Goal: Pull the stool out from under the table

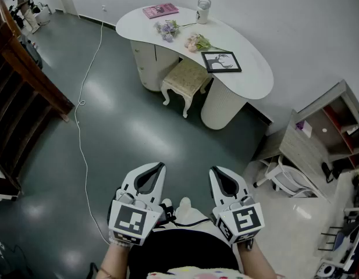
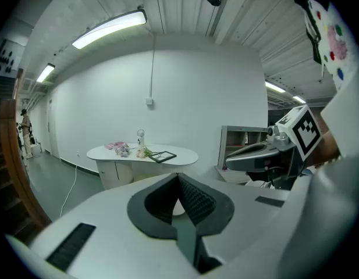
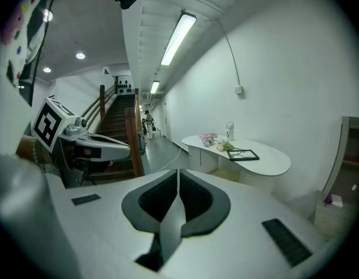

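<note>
White kidney-shaped table (image 1: pixel 252 81) stands far, against the wall. Cream cushioned stool with white curved legs (image 1: pixel 188 74) sits partly under its near edge. Left gripper (image 1: pixel 158 168) and right gripper (image 1: pixel 217 172) near, well apart from stool; jaws closed together, nothing held.

Pink book (image 1: pixel 160 10), jar (image 1: pixel 203 10), flowers (image 1: pixel 167 29) and framed picture (image 1: pixel 221 61) sit close together; a white cable (image 1: pixel 81 121) trails over the floor (image 1: pixel 127 138).
</note>
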Motion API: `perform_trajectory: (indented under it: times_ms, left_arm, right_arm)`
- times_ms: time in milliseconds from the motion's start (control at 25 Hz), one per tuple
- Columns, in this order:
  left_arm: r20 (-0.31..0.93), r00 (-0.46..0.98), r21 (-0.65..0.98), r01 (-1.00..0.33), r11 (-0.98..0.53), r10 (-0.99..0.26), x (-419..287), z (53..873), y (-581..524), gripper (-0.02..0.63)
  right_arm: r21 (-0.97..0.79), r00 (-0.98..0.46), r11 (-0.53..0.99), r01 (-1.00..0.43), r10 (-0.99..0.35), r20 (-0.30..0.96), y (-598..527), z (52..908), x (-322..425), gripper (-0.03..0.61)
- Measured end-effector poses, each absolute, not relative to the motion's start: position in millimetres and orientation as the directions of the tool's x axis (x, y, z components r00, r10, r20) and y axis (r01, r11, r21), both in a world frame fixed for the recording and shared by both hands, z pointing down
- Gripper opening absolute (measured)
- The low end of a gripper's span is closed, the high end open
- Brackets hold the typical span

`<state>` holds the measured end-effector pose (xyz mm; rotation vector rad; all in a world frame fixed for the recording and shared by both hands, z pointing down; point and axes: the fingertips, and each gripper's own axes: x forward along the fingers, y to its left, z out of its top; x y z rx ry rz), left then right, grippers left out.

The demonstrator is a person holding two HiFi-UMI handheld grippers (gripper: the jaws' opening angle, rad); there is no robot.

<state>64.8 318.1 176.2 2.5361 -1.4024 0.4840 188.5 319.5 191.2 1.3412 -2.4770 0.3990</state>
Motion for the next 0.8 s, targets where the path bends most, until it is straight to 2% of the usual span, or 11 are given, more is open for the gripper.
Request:
perform_trajectory:
  times_ms: [520,800]
  left_arm:
    - [0.387,0.486,0.012,-0.853,-0.523,-0.784,67.9,181.7,315.6,0.017]
    - [0.379,0.460,0.016,-0.871,-0.491,-0.803,68.6,180.8,312.6,0.015]
  right_arm:
    - [-0.093,-0.553,0.566,-0.819,-0.737,0.387,317.2,197.3,186.2,0.041]
    - [-0.006,-0.595,0.637,-0.771,-0.716,0.366,320.8,192.5,170.7,0.041]
